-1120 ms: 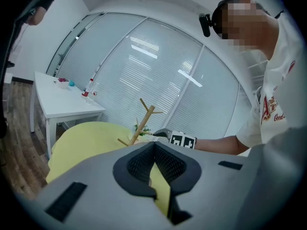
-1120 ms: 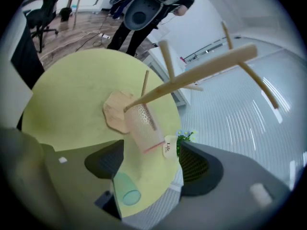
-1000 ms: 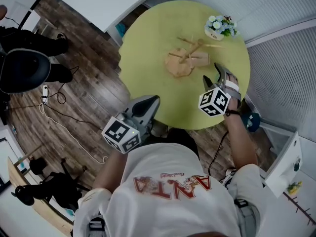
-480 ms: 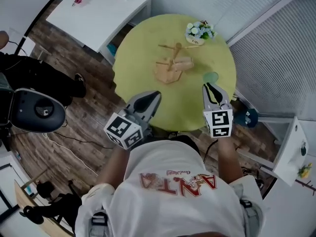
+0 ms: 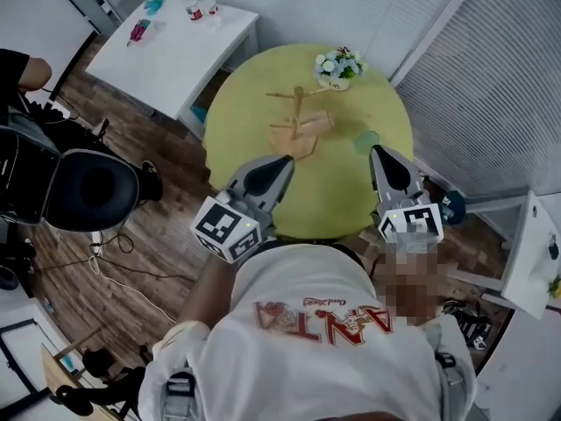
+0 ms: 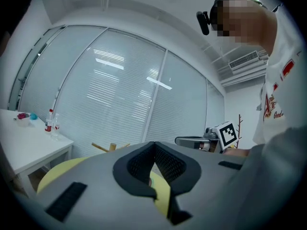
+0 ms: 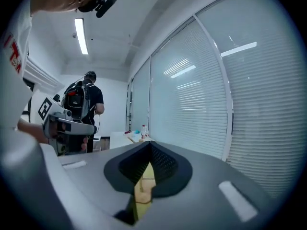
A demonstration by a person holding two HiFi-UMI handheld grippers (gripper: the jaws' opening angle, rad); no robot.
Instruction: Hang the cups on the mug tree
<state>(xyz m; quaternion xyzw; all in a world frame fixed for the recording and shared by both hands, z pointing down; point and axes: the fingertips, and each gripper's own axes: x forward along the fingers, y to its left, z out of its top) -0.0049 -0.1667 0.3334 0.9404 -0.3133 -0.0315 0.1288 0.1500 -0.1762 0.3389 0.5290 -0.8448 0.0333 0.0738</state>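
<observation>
Both claws are held over the near side of the round yellow table [image 5: 337, 196]. The left gripper [image 5: 282, 162] is pinched shut, tips meeting, nothing caught between them. The right gripper [image 5: 379, 151] has just been closing and is now clamped together on nothing too. A pale green cup [image 5: 366, 140] is seen on the table right by the right tips. The wooden mug tree [image 5: 298, 119] is parked mid-table, pegs bare, with a little flower pot [image 5: 336, 67] set behind it.
</observation>
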